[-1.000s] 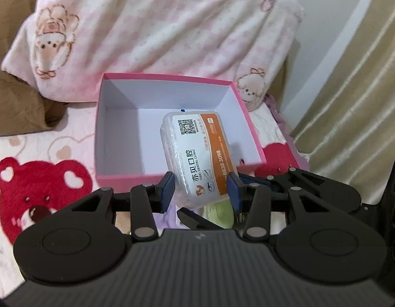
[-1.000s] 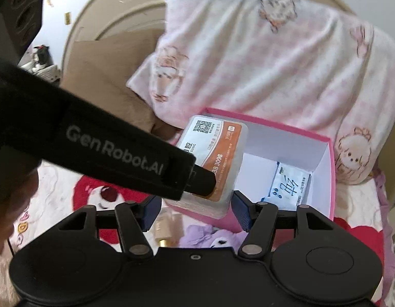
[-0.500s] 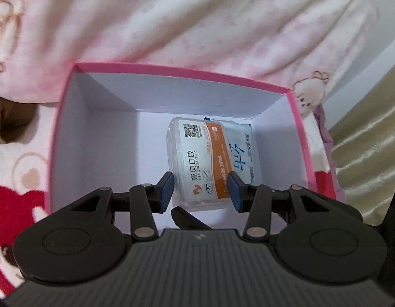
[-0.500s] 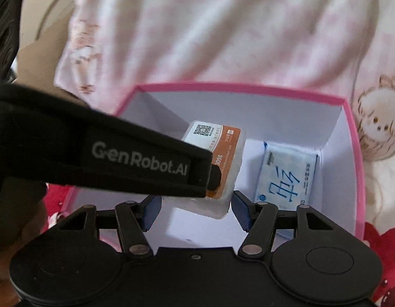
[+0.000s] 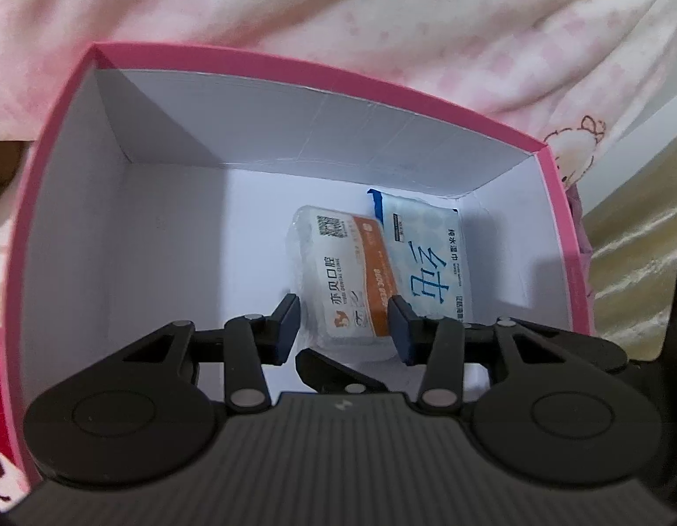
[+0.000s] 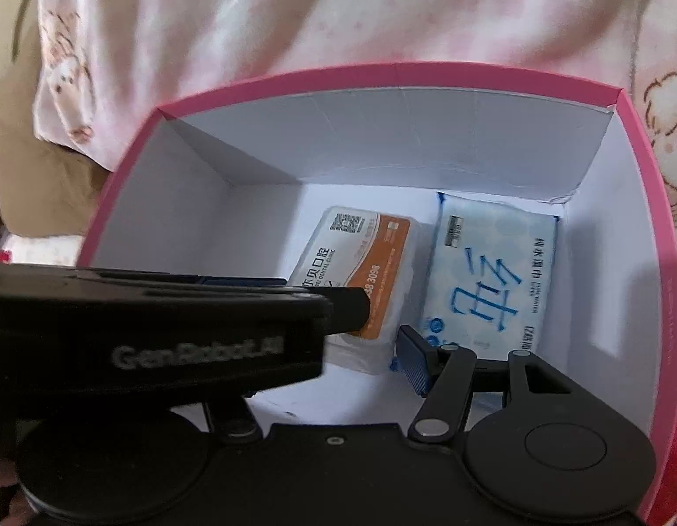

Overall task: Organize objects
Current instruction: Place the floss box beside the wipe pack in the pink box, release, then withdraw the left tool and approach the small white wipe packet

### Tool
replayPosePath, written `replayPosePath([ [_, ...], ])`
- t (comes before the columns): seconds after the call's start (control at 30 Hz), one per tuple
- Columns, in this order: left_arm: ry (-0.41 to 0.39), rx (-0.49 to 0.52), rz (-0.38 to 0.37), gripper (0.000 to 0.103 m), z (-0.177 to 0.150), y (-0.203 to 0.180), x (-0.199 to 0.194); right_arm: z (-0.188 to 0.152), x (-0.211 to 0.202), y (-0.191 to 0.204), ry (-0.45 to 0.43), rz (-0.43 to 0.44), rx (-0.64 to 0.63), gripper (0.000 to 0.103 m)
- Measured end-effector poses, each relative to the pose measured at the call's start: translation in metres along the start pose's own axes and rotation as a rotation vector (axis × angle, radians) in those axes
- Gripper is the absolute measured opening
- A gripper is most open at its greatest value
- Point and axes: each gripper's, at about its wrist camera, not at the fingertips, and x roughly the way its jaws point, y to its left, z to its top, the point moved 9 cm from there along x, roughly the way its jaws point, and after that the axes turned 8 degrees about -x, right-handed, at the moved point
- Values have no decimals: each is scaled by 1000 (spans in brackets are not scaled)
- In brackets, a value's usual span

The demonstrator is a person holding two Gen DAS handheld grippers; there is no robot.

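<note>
Since a second ago both grippers have dropped from above the near rim down into the box, carrying the floss pack with them; the box now fills both views.

Behind the box, on the far side, lies a pink bear-print blanket, with a gold curtain at the far right. The box itself is pink outside and white inside, open at the top.

Against its far right wall lies a pale blue wipes packet, flat on the floor of the box. Just left of it, and overlapping its edge in the left wrist view, sits the floss pack (clear plastic, orange-and-white label), tilted with its near end raised.

The left gripper holds that near end, its jaws narrow, closing and pressed to both sides of the pack. The right gripper stands half open beside it, gripping nothing; one blue pad shows, the other is hidden behind the left gripper's arm.
</note>
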Motion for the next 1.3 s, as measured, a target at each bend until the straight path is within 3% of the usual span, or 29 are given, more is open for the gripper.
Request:
replayPosePath([
  [0.17,11,-14,-18,41,-4,-9,12,-6,1,-6,23,-79,-25,66],
  [0.27,-22,54,58,43,-10,-14,8,-13,-7,-7,-1,-36,4,72],
  [0.33,-41,95,53,50,-14,-20,-3,-17,-20,-4,-35,-23,-4,72],
  [0.67,-41,194,5,63,-40,-44,-105,-39,-125,22,-142,13,-103,73],
  [0.77,-45,234,32,67,-53,-46,-143,-47,-155,35,-157,-2,-139,74],
  [0.93,23,276,109,67,-84,-42,-192,-63,-200,64,-169,-6,-232,75],
  [1.13,29,292,73,69,-121,-42,-244,-102,-252,91,-189,-29,-366,76],
  [1.3,33,300,70,76,-152,-34,-262,-138,-275,106,-208,-30,-443,80],
])
